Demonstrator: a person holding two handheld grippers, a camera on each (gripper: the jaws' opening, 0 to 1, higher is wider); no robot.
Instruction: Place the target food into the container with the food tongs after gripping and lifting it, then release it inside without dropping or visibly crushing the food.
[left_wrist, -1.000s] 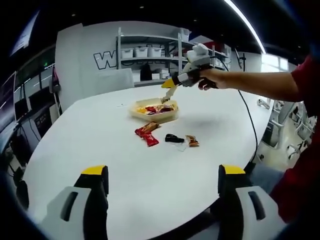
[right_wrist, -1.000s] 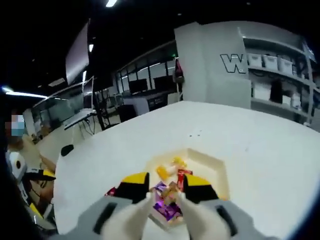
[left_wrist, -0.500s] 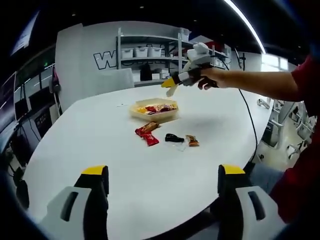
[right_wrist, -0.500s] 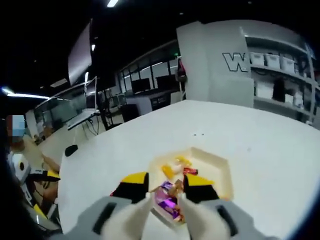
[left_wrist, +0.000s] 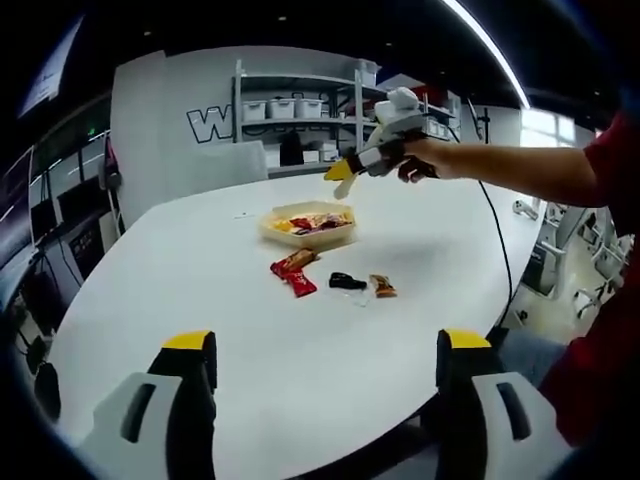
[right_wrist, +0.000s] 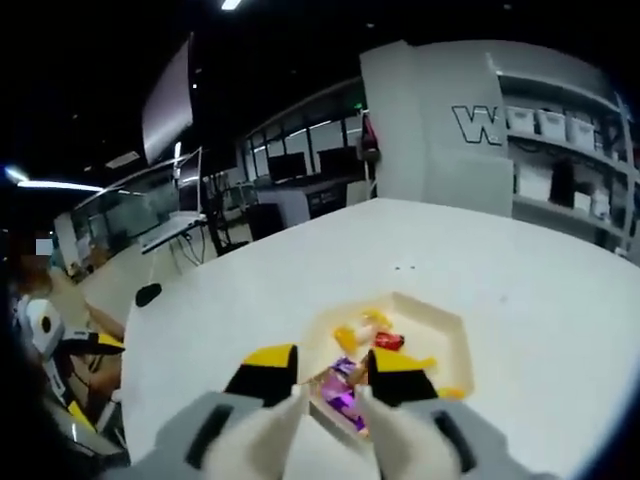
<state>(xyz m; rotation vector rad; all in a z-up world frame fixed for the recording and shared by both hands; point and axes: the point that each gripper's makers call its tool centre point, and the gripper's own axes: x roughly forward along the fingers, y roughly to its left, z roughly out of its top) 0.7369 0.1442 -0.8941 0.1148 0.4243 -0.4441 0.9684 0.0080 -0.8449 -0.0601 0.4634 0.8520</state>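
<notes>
1. Bright overhead lighting from a long ceiling strip light (left_wrist: 490, 50) in the left gripper view, with a second ceiling light (right_wrist: 231, 4) near the top of the right gripper view.
2. Evenly lit white table (left_wrist: 250, 330), slightly washed out, with a soft shadow beside the container (left_wrist: 308, 225).
3. Dim and murky towards the ceiling and far room in both views.
4. Strong fisheye bending at the edges, shelves (left_wrist: 300, 110) and walls curved.
5. Soft overall, small wrappers smeared, nearest parts in the right gripper view blurred and low in detail.
</notes>
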